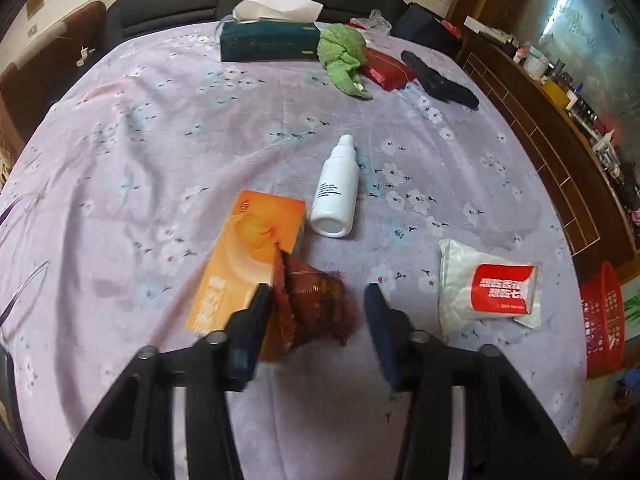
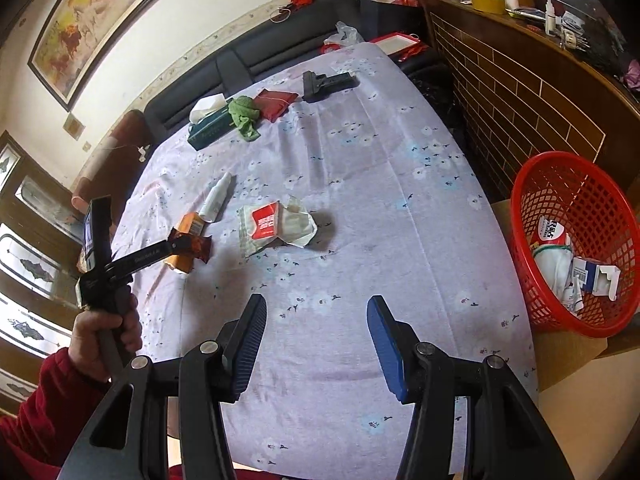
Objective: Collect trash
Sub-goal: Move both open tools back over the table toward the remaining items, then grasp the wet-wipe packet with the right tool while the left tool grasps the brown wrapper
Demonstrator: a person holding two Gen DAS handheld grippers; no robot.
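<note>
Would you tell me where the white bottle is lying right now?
In the left wrist view the white bottle lies on its side mid-bedspread, just right of the orange box, beyond the left gripper.

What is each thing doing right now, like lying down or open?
Left gripper: jaws open, dark red wrapper between them.
Right gripper: jaws open, empty.
Orange box: lying flat.
White bottle: lying on its side, capped.
Red-and-white packet: crumpled, lying flat.
Tissue box: tissue sticking out.
Red basket: partly filled.

bed (image 1: 160,128) carries bottle (image 1: 334,192), orange box (image 1: 248,256), wrappers (image 1: 486,284).
</note>
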